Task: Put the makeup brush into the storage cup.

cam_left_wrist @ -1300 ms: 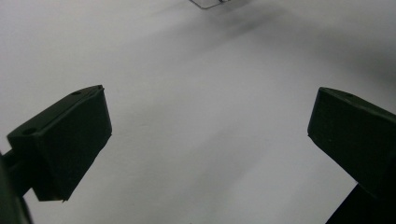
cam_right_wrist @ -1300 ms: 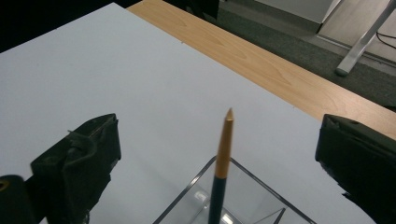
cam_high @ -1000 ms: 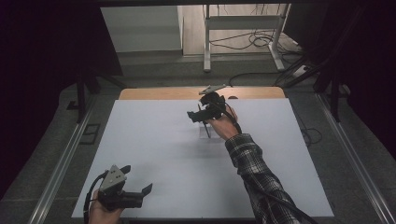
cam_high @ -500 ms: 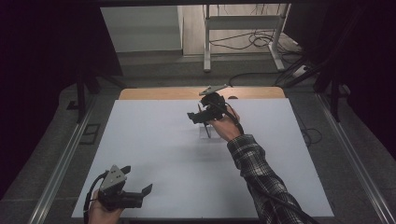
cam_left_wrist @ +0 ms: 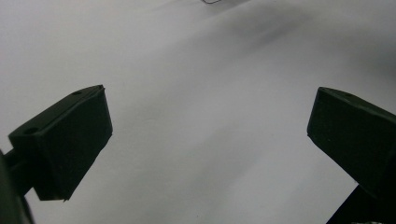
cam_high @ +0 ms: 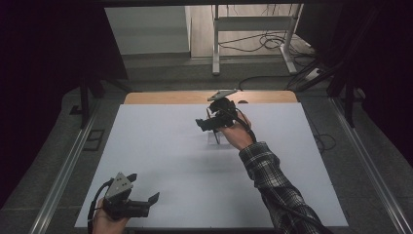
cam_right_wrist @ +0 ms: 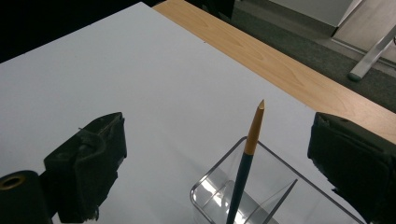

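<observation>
The white surface [cam_high: 160,156] takes up most of the middle of the high view, with a strip of bare wood [cam_high: 165,97] along its far edge and grey floor [cam_high: 160,68] beyond, where a metal stand [cam_high: 253,24] sits at the top of the frame. A plaid sleeve [cam_high: 272,185] runs from the lower right of the frame up to the hand holding the right gripper [cam_high: 207,124], just above centre; in the right gripper view its fingers [cam_right_wrist: 88,163] stand wide apart at either side of the frame, gripping nothing. Between them, at the bottom centre of that view, is a clear plastic holder [cam_right_wrist: 219,184] with rounded corners and an inner divider, standing on the white surface near the wooden strip. One pencil [cam_right_wrist: 246,163] stands in it, leaning slightly, its dark blue-green barrel rising above the rim and its bare wooden tip pointing up. In the high view the holder [cam_high: 215,137] shows as a small clear shape just under the right gripper. The left gripper [cam_high: 146,202] is held low in the bottom left of the high view, well apart from the holder; the left gripper view shows its fingers [cam_left_wrist: 70,140] spread wide over bare white surface, holding nothing.
</observation>
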Demonstrator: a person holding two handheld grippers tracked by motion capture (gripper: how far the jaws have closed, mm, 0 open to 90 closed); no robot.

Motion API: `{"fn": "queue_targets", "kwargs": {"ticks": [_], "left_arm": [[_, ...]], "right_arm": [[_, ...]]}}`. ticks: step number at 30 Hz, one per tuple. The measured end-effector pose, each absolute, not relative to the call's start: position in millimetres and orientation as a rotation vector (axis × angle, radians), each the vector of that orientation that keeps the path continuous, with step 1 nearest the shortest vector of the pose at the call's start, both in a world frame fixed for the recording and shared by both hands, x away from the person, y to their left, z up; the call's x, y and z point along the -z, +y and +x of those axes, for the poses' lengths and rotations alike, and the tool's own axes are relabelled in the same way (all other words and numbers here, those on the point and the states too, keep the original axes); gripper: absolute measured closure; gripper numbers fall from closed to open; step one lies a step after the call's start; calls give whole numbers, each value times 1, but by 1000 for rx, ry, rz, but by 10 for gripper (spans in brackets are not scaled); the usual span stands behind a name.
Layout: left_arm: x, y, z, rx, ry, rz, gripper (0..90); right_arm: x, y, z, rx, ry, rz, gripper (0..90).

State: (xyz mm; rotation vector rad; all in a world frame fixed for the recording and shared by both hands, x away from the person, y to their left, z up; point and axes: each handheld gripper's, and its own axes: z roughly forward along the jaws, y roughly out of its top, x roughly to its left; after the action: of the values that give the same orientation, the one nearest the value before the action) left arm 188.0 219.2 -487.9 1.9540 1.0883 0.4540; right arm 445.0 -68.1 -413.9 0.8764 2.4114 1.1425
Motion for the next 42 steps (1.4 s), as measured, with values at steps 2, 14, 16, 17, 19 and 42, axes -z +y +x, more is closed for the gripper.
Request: {"fn": "queue_targets", "kwargs": {"ticks": [2, 14, 16, 17, 19, 42], "left_arm": [[488, 219, 188, -451, 1091, 1953, 6], [488, 220, 189, -446, 1093, 1948, 7], [488, 220, 189, -445, 1093, 1948, 7], [488, 220, 189, -442, 1092, 1947, 8], [488, 220, 189, -440, 1091, 1946, 9], [488, 221, 189, -414, 1098, 1933, 10]], "right_arm": [[413, -68, 443, -1147, 2412, 874, 46], [407, -73, 431, -1155, 2415, 849, 45], [406, -74, 429, -1159, 2421, 844, 46], [406, -75, 427, -1162, 2423, 841, 45], [407, -76, 425, -1162, 2431, 835, 46], [416, -89, 407, -1187, 2453, 823, 44]]}}
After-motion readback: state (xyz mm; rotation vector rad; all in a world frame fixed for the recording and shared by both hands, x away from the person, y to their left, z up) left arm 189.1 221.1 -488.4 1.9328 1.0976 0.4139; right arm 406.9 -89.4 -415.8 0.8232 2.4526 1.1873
